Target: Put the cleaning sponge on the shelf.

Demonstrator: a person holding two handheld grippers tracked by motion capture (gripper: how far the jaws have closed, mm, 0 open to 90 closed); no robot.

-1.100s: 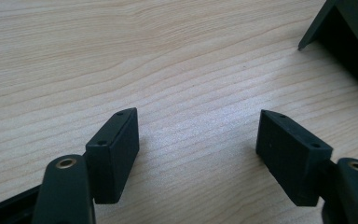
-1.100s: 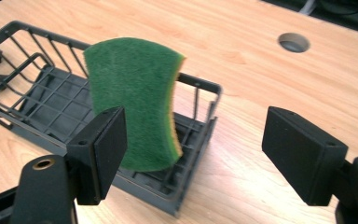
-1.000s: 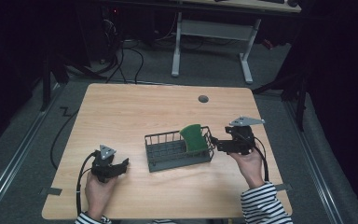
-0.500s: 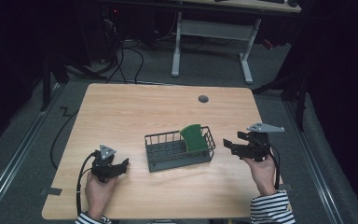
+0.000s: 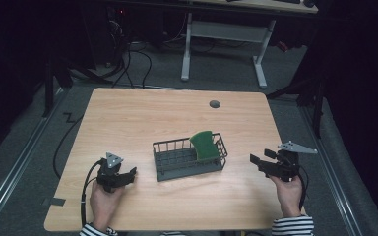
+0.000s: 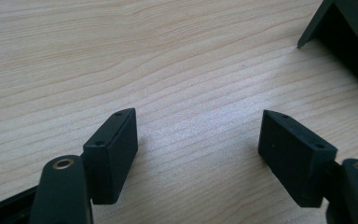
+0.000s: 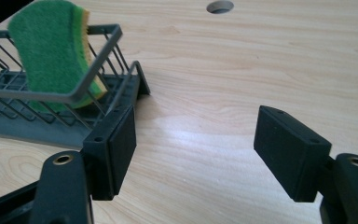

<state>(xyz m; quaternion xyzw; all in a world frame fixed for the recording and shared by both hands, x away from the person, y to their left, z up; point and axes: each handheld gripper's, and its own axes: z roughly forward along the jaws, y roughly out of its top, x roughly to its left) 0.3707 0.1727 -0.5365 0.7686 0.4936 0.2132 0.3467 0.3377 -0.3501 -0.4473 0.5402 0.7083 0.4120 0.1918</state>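
While leaning upright in wire rack (image 5: pixel 177 162) on table (image 5: pixel 142 118): green sponge (image 5: pixel 204 145), probably light, soft, squashy; best pinched across flat faces. Left claw (image 5: pixel 128 174) and right claw (image 5: pixel 256 161) both apart, empty.

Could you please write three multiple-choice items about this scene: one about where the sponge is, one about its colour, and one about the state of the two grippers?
1. Where is the sponge?
A. Flat on the table
B. Standing at the right end of the wire basket
C. Between the jaws of the right gripper

2. Which colour is the sponge's broad face?
A. Green
B. Blue
C. Red

3. How are the left gripper and the right gripper?
A. Both shut
B. Left only open
C. Both open, holding nothing

Answers:
1. B, it leans upright inside the basket's right end.
2. A, green face with a yellow edge.
3. C, each gripper view shows bare table between its parted jaws.
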